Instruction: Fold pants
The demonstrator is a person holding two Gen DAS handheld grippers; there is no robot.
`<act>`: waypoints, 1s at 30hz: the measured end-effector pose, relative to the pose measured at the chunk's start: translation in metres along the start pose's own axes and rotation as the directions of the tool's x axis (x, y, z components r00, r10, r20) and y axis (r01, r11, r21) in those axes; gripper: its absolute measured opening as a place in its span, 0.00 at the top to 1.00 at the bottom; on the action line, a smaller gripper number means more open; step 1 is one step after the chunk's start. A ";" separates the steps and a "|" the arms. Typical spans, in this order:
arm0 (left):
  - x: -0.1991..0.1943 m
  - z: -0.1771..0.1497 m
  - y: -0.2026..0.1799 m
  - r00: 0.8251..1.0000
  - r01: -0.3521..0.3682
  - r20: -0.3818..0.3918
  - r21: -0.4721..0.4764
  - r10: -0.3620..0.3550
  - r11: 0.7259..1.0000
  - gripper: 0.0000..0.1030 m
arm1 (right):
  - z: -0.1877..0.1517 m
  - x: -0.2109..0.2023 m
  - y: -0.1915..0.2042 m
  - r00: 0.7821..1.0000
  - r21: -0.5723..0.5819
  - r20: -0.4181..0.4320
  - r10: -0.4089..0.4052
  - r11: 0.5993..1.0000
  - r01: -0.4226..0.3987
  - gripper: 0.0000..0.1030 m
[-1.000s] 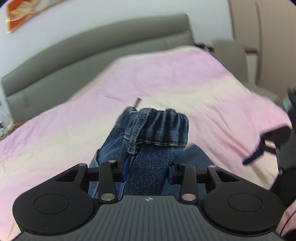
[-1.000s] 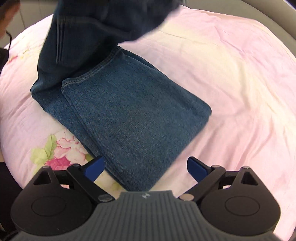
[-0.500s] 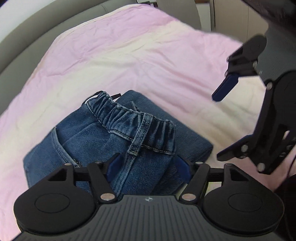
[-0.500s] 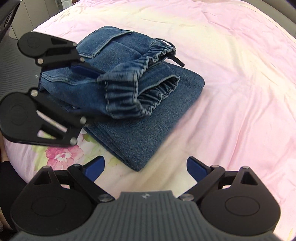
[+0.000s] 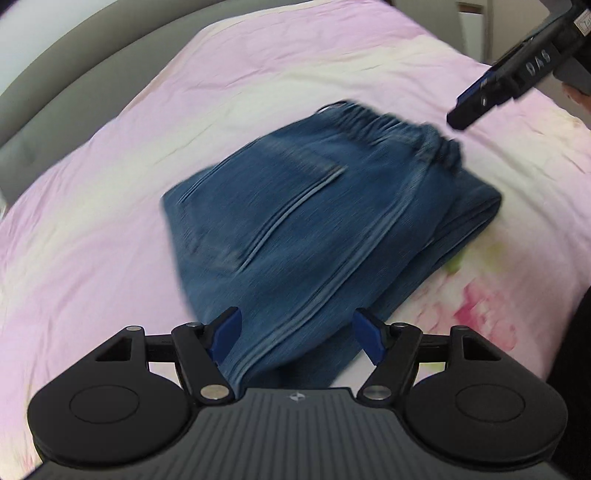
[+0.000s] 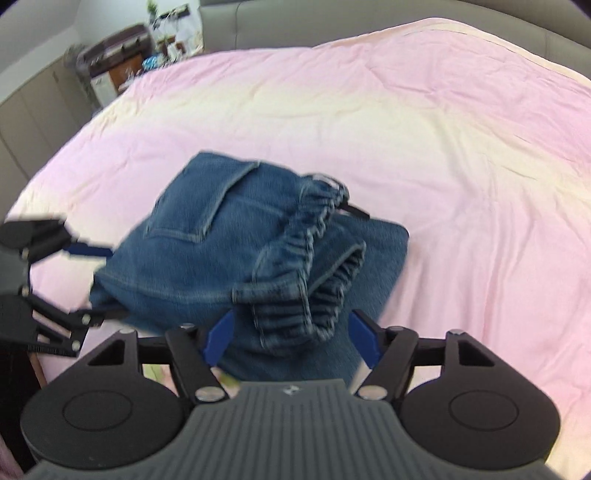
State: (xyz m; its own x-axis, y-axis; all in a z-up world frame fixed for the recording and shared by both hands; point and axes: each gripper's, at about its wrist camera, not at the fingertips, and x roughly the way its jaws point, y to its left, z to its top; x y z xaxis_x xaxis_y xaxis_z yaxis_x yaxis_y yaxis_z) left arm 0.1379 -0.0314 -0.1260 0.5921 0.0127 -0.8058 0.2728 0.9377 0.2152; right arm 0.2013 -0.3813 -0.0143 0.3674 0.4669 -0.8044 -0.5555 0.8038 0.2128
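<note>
Pants [image 5: 325,229] lie folded in a thick denim stack on the pink bed [image 5: 110,229], close to its near edge, where the flower print shows. What worries me is the top layer: the elastic waistband [image 6: 314,258] sits bunched and humped instead of flat, so I judge the fold could slump or slide open if I nudge it sideways.

My left hand-held gripper [image 5: 297,334] has its blue pads spread apart on either side of the stack's near end, clamping nothing; I cannot tell if a pad brushes the cloth. My right hand-held gripper [image 6: 291,334] is likewise open, its pads flanking the gathered waistband without pinching it. Closing there would, I think, catch only the top layer and drag it off.

Farther off, the bedding runs wrinkled up to the grey headboard [image 6: 406,14].
</note>
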 end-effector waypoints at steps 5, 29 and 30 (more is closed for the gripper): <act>0.007 -0.037 0.025 0.999 0.001 -0.048 -0.119 -0.006 0.993 0.21 | 0.022 0.035 -0.010 0.999 0.191 0.007 0.036 0.981 -0.037 0.45; 0.020 -0.059 0.050 0.991 -0.019 -0.131 -0.219 -0.010 0.976 0.92 | -0.056 0.029 0.009 0.997 0.239 -0.005 -0.075 0.968 0.074 0.98; 0.019 -0.062 0.052 0.989 -0.012 -0.144 -0.231 -0.022 0.973 0.92 | -0.060 0.034 0.008 0.997 0.245 -0.013 -0.077 0.966 0.078 0.98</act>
State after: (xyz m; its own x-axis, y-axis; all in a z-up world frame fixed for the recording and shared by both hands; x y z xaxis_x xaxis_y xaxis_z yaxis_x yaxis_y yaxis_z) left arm 0.1167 0.0393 -0.1646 0.4709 0.0419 -0.8812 0.0834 0.9923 0.0917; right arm 0.1645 -0.3808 -0.0731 0.3998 0.3988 -0.8253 -0.3256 0.9034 0.2789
